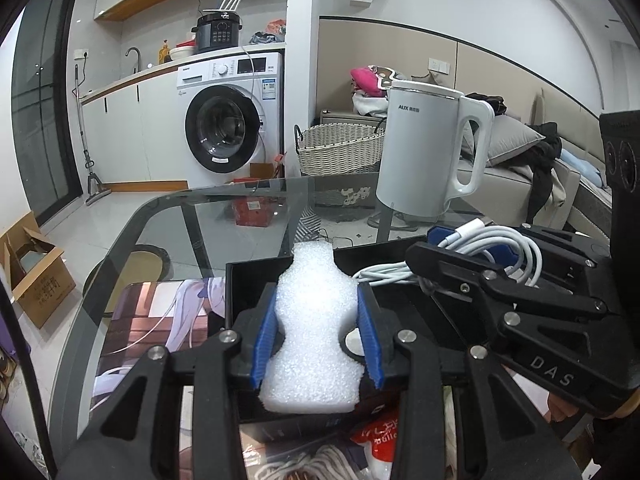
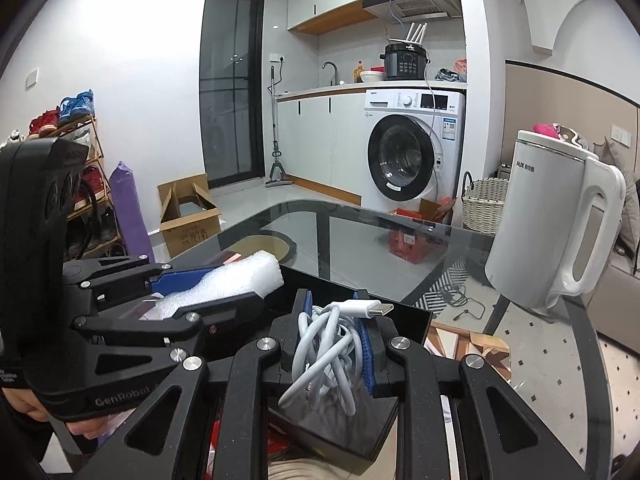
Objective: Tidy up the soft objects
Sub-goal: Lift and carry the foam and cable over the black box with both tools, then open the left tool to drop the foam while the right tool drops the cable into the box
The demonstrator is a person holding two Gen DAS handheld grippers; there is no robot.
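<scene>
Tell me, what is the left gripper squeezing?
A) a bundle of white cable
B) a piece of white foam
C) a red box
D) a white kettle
B. In the left wrist view, the left gripper has its blue pads pressed into a piece of white foam, pinching it narrow at the middle; the bundled white cable sits in the right gripper instead.

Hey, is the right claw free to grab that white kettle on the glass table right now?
Probably not yet. The right claw is shut on the coiled white cable over the black box. The kettle stands unobstructed beyond, but the cable must go first.
</scene>
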